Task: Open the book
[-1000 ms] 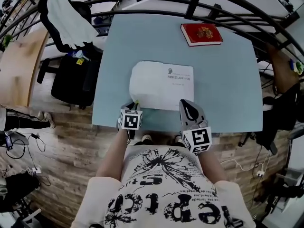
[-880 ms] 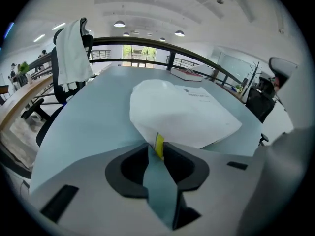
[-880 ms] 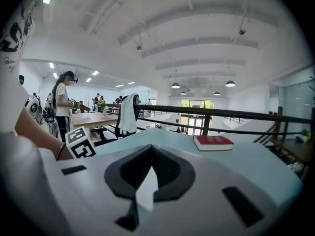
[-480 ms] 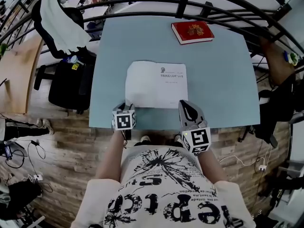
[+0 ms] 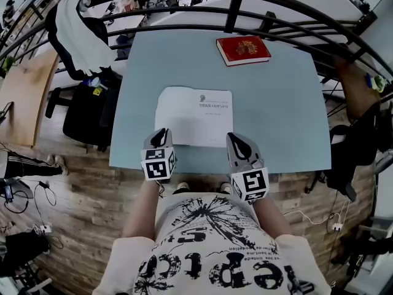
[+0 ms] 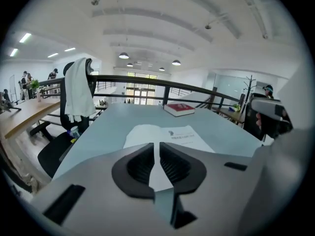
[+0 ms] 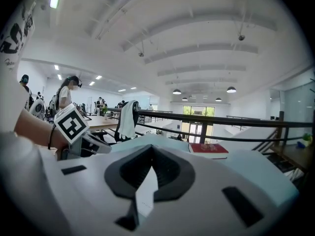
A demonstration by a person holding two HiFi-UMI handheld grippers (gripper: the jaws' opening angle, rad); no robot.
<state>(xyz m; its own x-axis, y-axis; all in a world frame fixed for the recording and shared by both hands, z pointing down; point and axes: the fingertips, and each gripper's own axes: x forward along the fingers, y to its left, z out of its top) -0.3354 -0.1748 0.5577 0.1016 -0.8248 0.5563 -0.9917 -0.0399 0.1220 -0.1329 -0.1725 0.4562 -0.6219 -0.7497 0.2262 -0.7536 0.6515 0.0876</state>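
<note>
The white book (image 5: 194, 115) lies spread flat at the near edge of the table (image 5: 276, 115), with print on its right page. It looks open already, so you seem to be at the finish. Your left gripper (image 5: 158, 134) hangs by the book's near left corner, its jaws just closing to a thin slit with nothing between them. Your right gripper (image 5: 238, 141) is by the near right corner, tips together and empty. Next, draw both clear without catching a page. The red book (image 5: 243, 49) sits closed at the far edge.
</note>
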